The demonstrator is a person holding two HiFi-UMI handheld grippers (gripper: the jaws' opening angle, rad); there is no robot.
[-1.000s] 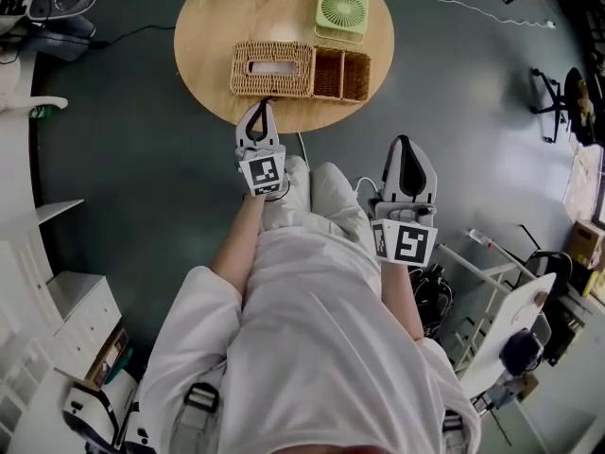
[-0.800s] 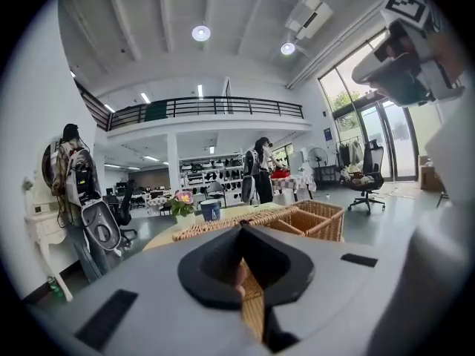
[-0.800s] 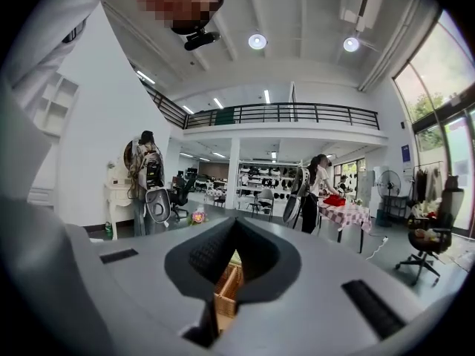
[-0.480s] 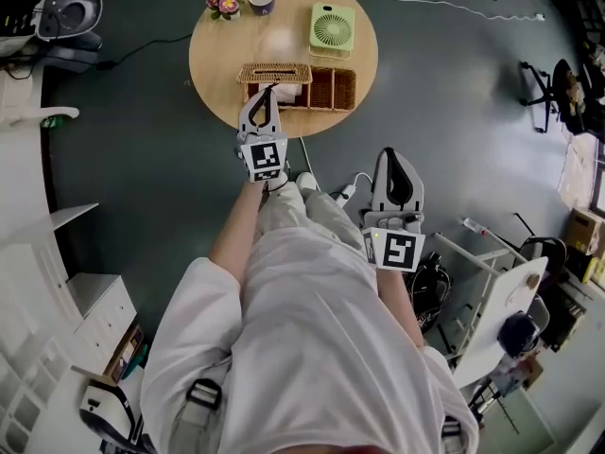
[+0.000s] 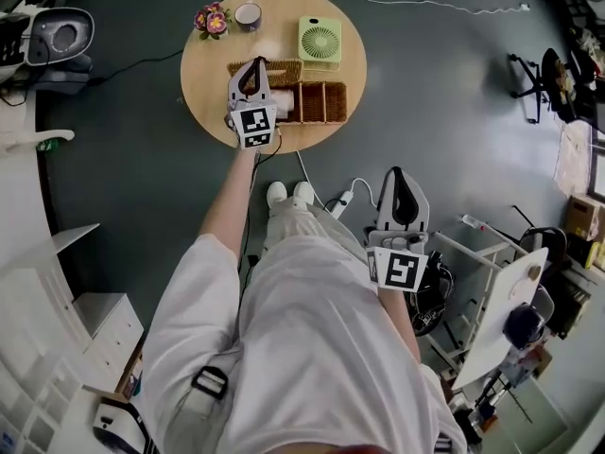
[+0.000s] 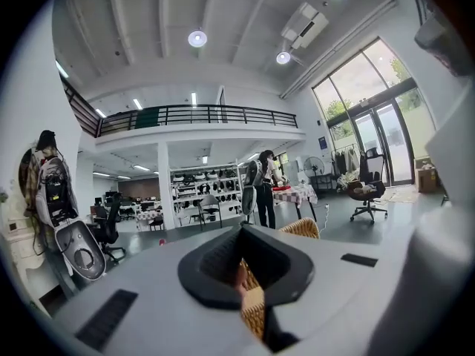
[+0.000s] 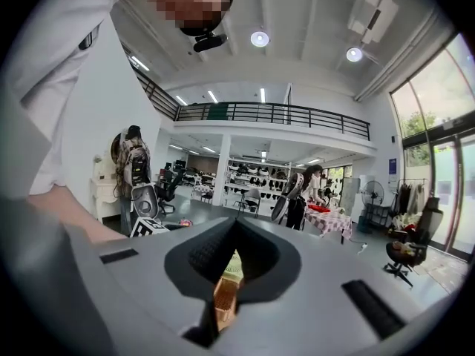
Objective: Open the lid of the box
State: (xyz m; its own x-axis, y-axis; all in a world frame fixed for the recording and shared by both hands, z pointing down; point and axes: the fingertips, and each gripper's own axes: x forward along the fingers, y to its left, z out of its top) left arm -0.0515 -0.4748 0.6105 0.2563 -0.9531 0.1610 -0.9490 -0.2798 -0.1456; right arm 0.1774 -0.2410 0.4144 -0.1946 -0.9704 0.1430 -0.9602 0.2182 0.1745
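Note:
A wicker box (image 5: 321,102) stands on the round wooden table (image 5: 208,83). Its right part is open compartments and its left part carries the lid (image 5: 282,68). The lid shows as a narrow strip, tilted up from its front edge. My left gripper (image 5: 252,64) reaches over that part, shut on the lid's edge. In the left gripper view, wicker (image 6: 254,314) sits in the slit between the shut jaws (image 6: 241,232). My right gripper (image 5: 401,172) hangs by my right hip, well short of the table, shut and empty. Through its slit (image 7: 236,225) the box (image 7: 225,302) shows far off.
Behind the box stand a green fan (image 5: 320,38), a small flower pot (image 5: 211,19) and a cup (image 5: 248,13). A power strip with its cable (image 5: 338,201) lies on the floor by my feet. White shelving (image 5: 57,282) is at the left, a white desk (image 5: 501,320) at the right.
My left gripper has gone forward from the table's near edge to above the box, and the lid has gone from flat to tilted up. The view has risen. The right gripper stayed put.

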